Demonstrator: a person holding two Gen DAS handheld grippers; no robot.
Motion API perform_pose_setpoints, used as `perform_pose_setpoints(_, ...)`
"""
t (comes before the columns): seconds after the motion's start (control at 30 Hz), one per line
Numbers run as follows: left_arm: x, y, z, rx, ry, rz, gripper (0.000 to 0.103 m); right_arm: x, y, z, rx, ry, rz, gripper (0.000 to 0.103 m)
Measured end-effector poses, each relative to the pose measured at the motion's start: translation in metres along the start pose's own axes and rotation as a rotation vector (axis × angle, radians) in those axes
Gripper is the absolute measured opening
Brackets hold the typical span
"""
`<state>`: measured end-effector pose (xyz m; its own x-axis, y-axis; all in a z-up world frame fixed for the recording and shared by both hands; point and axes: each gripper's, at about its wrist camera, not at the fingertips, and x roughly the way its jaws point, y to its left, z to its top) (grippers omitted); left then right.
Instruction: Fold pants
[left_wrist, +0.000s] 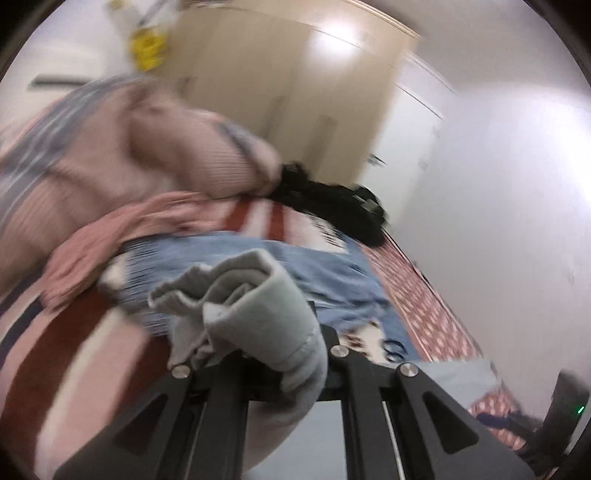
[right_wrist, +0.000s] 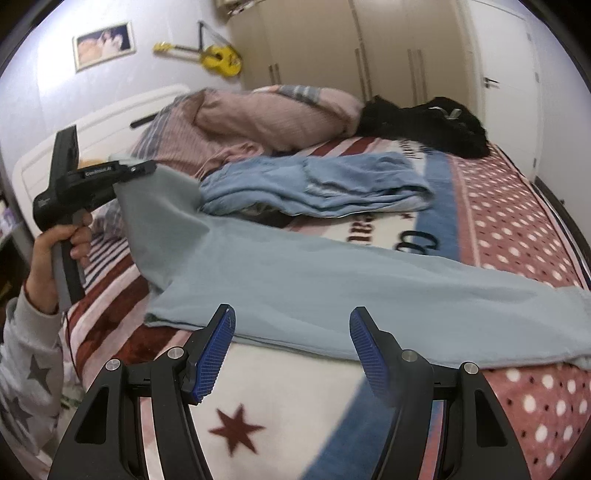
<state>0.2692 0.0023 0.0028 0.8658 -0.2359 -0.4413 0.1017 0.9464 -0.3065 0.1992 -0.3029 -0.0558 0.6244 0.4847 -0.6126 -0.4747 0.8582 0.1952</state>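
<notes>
Clamped on a bunched end of the grey pants (right_wrist: 295, 273): left gripper (right_wrist: 142, 170), lifting that end off the patterned blanket (right_wrist: 517, 229). Spread wide, holding nothing: right gripper (right_wrist: 291, 347), poised at the pants' near edge. Beyond, blue jeans (right_wrist: 332, 184), heaped, and black clothing (right_wrist: 424, 125). Printed on the blanket: dark lettering, partly covered, unreadable.

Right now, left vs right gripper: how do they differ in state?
The left gripper is shut on the grey pants, pinching one end and lifting it off the bed; the right gripper is open, jaws spread wide, holding nothing. The left is raised above the bedspread; the right hovers low, just short of the pants' near edge. Both are black, handheld, and point toward the same garment.
</notes>
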Motion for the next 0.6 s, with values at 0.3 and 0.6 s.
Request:
perform_pose_setpoints(0.3, 0.113, -0.157, -0.081, 0.243, 0.300, -0.161, 0.006, -0.039, -0.054, -0.028, 0.081, -0.028, -0.047, 0.061)
perform_pose_setpoints(0.6, 0.121, -0.173, -0.123, 0.301, 0.455, -0.183, 0.064, -0.045, -0.091, -0.052, 0.160, 0.011, -0.064, 0.061)
